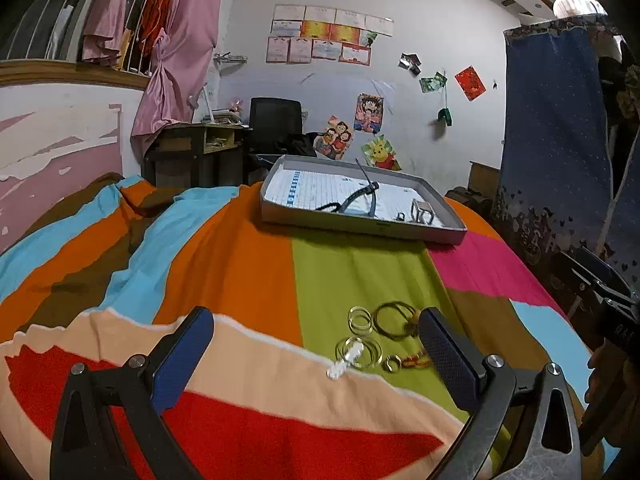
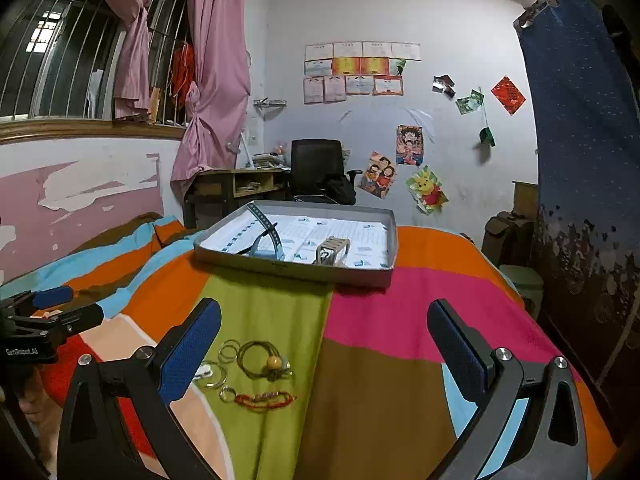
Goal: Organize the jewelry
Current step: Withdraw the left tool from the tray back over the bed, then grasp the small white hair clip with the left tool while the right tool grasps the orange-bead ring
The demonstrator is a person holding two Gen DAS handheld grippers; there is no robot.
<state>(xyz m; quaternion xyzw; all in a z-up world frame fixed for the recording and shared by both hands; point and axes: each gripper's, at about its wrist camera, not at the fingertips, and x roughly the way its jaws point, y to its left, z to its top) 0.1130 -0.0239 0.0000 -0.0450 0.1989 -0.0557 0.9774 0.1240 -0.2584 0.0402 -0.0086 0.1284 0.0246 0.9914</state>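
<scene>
Striped bedspread [image 2: 360,380] — jewelry [image 2: 252,368] beside wide-spread right gripper [image 2: 324,344].

I see a bedspread [image 2: 360,312] in broad blocks of orange, green, pink, brown and blue filling the foreground. Behind it, I make out a dark wooden desk [image 2: 240,184] with a black office chair [image 2: 316,168] just beside it. Pink curtains [image 2: 216,80] hang knotted at the barred window [image 2: 60,60]. Certificates [image 2: 356,72] and cartoon posters [image 2: 408,146] cover the white wall. A dark blue patterned cloth [image 2: 580,140] hangs at my right.
</scene>
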